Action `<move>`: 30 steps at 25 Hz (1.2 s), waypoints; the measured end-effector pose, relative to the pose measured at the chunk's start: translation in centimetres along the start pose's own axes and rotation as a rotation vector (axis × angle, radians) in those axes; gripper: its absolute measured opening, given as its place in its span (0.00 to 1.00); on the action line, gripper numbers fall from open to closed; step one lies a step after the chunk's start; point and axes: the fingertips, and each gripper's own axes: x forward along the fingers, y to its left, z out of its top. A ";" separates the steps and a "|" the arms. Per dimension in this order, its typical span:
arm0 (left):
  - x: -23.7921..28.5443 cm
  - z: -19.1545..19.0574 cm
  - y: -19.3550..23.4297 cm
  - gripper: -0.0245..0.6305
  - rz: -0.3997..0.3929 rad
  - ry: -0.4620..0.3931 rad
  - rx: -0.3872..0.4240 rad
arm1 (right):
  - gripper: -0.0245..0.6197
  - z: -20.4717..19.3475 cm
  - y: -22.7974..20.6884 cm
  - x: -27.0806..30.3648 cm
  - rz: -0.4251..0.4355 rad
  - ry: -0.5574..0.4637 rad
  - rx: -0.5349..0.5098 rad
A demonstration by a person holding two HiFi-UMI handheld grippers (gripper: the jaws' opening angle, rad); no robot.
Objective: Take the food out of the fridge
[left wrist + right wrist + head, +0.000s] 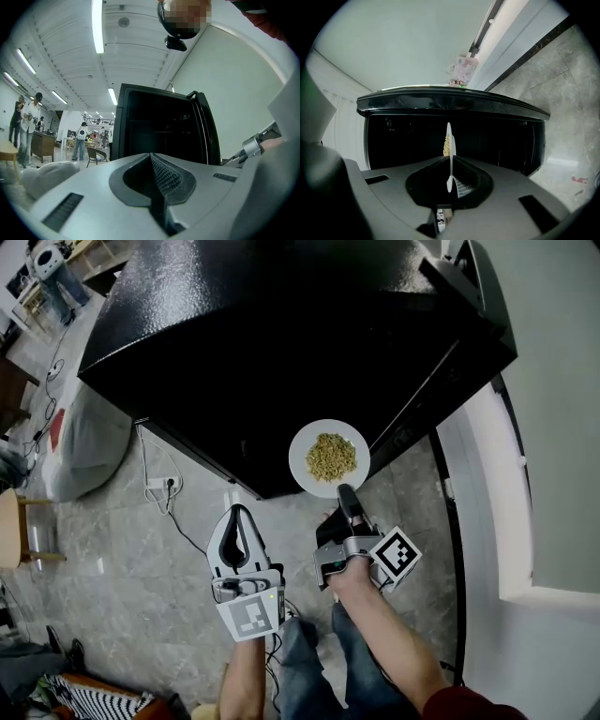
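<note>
head view: my right tongs (344,495) are pinching the near rim of a round white plate (305,465), which is sticking out just ahead of their tips. a heap of yellowish, crumbly food (331,457) is sitting in the middle of it. the glossy black box-shaped fridge (281,334) is filling the space beyond and to the left of the plate. my left tongs (238,517) are hanging just beside the right ones, carrying nothing. far off to their left a grey beanbag (89,442) is slumping on the grey stone-tile floor (178,587), and a white wall socket with a cable (159,485) is showing nearer.

left gripper view: the left tongs (157,176) are pressed together with nothing between them and are pointing at the fridge's dark open cavity (159,131). people (28,122) are standing well away to the left.

right gripper view: the right tongs (452,178) are clamping the plate (449,164) edge-on, with the food (446,143) showing past the rim. behind it the black opening (497,136) is looking bare as far as i can make out. a small pink patterned thing (464,69) is resting on top.

i am judging the main step nearly done: the plate seems to be clear of the shelves, or just at the mouth. carrying it away and setting it down is remaining, and no landing spot is showing. nothing is blocking the way back toward me, though the thin one-edge grip is risking a tilt and spill.
</note>
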 end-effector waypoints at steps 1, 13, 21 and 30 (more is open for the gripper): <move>0.0 0.0 0.0 0.06 0.000 0.001 -0.001 | 0.09 0.0 0.0 -0.3 -0.003 0.001 0.000; -0.2 -0.5 0.1 0.06 0.037 0.042 -0.030 | 0.09 -0.6 1.5 -3.2 -0.021 0.022 0.006; 0.1 -0.9 -0.4 0.06 0.005 0.019 -0.015 | 0.09 -0.1 1.6 -5.0 -0.044 0.026 0.011; 0.1 -1.9 -0.2 0.06 0.059 0.082 -0.051 | 0.09 -0.1 1.8 -5.2 -0.057 0.027 0.021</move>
